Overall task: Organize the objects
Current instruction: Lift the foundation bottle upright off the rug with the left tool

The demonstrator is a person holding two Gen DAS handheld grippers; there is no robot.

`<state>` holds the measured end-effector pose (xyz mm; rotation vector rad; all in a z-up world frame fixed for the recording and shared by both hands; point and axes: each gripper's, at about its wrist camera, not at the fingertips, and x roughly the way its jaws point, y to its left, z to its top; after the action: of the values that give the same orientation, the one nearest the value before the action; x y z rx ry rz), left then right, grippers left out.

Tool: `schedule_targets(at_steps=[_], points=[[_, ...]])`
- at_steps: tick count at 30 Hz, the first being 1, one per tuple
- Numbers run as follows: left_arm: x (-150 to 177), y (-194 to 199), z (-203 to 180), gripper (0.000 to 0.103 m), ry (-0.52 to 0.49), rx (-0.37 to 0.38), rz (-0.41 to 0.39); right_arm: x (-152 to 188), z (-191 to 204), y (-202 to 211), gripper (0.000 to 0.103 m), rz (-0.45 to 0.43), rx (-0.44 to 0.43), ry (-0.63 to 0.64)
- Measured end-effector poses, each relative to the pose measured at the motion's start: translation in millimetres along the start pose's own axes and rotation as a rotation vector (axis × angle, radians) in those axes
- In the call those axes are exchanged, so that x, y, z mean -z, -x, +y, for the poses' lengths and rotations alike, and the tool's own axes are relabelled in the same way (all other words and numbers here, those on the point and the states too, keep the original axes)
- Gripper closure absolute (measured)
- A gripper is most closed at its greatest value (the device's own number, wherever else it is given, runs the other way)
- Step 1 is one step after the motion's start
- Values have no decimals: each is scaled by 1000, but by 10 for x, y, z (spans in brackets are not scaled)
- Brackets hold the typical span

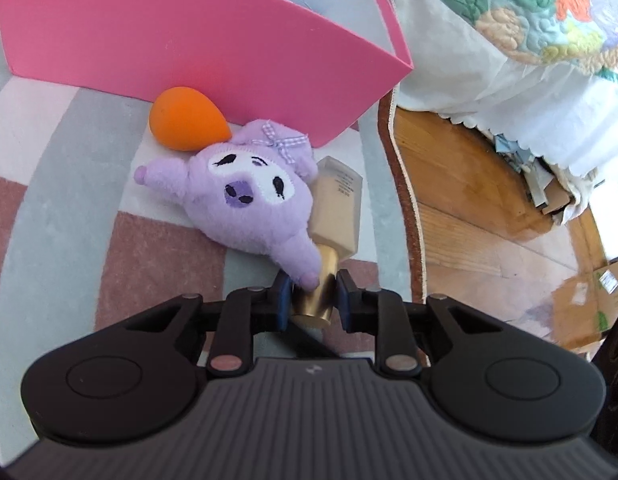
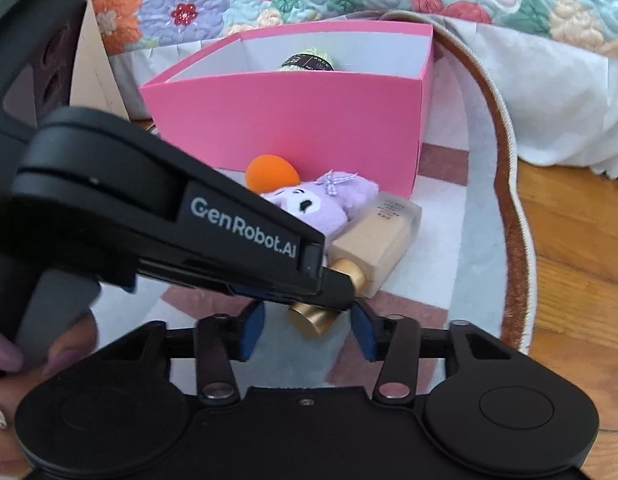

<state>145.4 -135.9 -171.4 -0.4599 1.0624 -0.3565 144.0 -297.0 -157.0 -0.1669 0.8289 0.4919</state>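
Foundation bottle (image 1: 337, 204), gripped at its gold cap (image 1: 315, 296).
Left gripper (image 1: 313, 298) clamps the slick, rigid cap; right gripper (image 2: 307, 330) stands released; plush toy (image 1: 249, 196) at 10 o'clock.

Both wrist cameras look steeply down along their fingers at close range toward the pink box (image 1: 213, 52) on the rug. The left view sits nearer, the right view (image 2: 293, 128) slightly farther back; both share the toys and bottle lying just before the box.
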Motion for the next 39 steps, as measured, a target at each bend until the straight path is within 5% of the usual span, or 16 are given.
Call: schedule_targets(at_steps=[15,20,23,26,30,33,39], points=[[390,125,-93,82,30,74,149,354,19,415,69,104,-23,23],[304,327,-92,80,25,75,30,333,23,552,43,48,-18,79],[242,378,-67,79,53,118,-39,259,16,540,37,-3,-12,95],[166,360,-45,73,80,165,-76,165,-48,365,37,-6,-18,51],[102,241,-32,73,64,114,-61,82,-130,105,38,25,17,-27],[107,99,22,73,81,83,-27,88,-208,43,57,50,8,-116],[212,57,18,71,76,75,23,197,-324,141,59,76,-84,-278]])
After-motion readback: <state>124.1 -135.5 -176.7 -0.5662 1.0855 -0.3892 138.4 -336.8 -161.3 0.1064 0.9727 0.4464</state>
